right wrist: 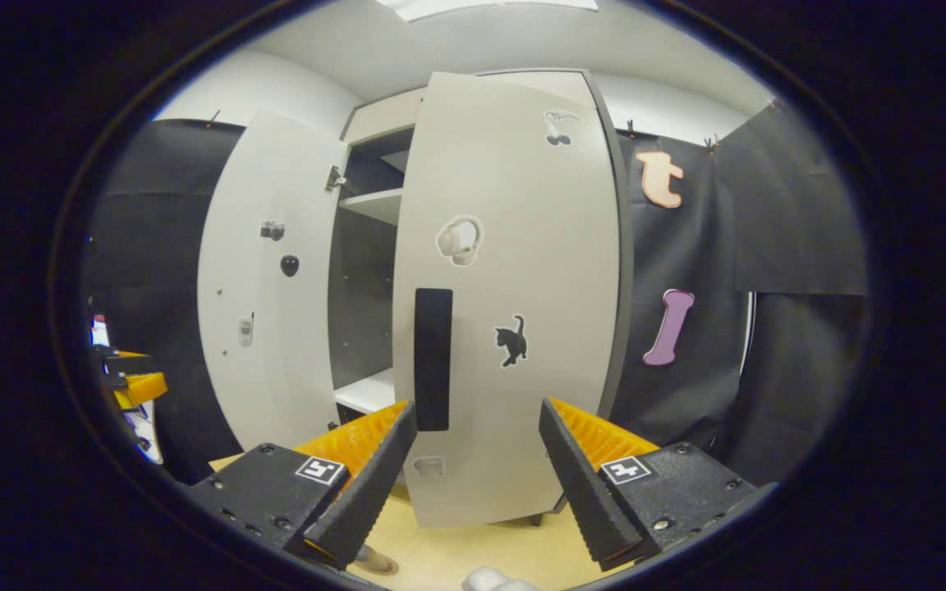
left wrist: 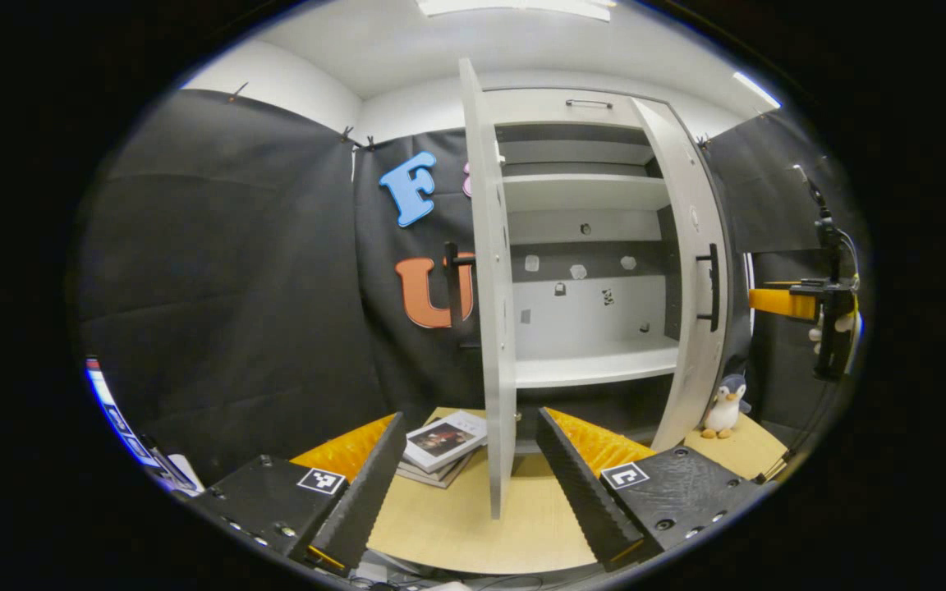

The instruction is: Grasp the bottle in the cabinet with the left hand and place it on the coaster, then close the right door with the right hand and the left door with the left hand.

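Both doors ajar, right door (right wrist: 514, 312) just ahead of right hand-held gripper (right wrist: 477, 472).

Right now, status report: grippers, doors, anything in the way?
Left gripper open, jaws either side of left door edge. Right gripper open, facing right door, part-closed. Books and penguin toy on table.

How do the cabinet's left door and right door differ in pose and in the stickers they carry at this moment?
In the right gripper view, the right door is swung partway shut, its outer face toward the camera, while the left door stands wide open, showing its inner face. The right door carries larger headphone and cat stickers; the left door carries smaller ones. Both are pale panels, and both remain unclosed.
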`<state>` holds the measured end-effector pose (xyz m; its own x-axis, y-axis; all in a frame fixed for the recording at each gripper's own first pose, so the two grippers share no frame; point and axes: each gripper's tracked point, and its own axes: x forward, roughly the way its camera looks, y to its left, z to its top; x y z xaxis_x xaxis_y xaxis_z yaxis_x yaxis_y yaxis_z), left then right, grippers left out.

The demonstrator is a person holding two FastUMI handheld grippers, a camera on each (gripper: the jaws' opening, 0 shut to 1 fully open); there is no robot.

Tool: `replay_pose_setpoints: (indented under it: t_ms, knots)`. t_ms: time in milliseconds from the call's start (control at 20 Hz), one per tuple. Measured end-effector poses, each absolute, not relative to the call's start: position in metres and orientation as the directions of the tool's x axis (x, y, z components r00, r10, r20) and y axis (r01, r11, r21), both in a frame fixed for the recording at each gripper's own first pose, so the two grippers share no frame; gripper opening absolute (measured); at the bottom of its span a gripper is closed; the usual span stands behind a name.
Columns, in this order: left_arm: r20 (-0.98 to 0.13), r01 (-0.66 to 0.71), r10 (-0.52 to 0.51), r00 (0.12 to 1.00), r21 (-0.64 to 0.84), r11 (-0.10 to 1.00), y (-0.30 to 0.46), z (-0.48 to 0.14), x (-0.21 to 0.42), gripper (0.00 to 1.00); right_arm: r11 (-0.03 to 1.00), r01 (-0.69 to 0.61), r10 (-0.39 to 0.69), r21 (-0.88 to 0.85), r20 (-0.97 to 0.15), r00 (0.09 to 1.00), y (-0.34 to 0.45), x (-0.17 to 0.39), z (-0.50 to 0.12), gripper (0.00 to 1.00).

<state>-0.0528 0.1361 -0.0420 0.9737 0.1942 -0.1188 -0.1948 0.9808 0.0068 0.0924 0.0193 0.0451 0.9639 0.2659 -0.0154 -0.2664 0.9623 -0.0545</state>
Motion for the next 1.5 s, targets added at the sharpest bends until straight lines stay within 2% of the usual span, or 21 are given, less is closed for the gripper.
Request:
replay_pose_setpoints:
  t_ms: [350, 550, 800, 1100, 1300, 1400, 1500]
  knots:
    - [-0.113, -0.227, 0.23, 0.967, 0.043, 0.973, 0.194, -0.037, -0.035, 0.98, 0.971, -0.218, 0.218, -0.097, -0.013, 0.976, 0.041, 0.061, 0.024, 0.99]
    - [-0.099, -0.263, 0.271, 0.957, 0.084, 0.961, 0.248, -0.029, -0.009, 0.97, 0.974, -0.204, 0.198, -0.094, -0.072, 0.978, 0.057, 0.036, -0.005, 0.99]
    - [-0.1, -0.273, 0.277, 0.956, 0.054, 0.961, 0.282, -0.028, 0.039, 0.98, 0.976, -0.209, 0.199, -0.067, -0.132, 0.971, 0.072, 0.005, -0.03, 1.0]
    - [-0.075, -0.241, 0.243, 0.967, 0.036, 0.97, 0.268, -0.009, 0.084, 0.97, 0.976, -0.211, 0.2, -0.049, -0.173, 0.964, 0.059, -0.021, -0.043, 1.0]
    - [-0.089, -0.261, 0.264, 0.96, 0.045, 0.964, 0.255, -0.012, 0.091, 0.97, 0.976, -0.215, 0.206, -0.034, -0.184, 0.961, 0.035, -0.028, -0.047, 1.0]
    - [-0.082, -0.282, 0.285, 0.955, 0.047, 0.958, 0.254, -0.013, 0.09, 0.85, 0.978, -0.206, 0.197, -0.031, -0.182, 0.963, 0.019, -0.028, -0.048, 0.99]
    - [-0.086, -0.295, 0.297, 0.951, 0.036, 0.955, 0.253, -0.012, 0.087, 0.85, 0.977, -0.21, 0.203, -0.02, -0.185, 0.962, 0.008, -0.029, -0.048, 1.0]
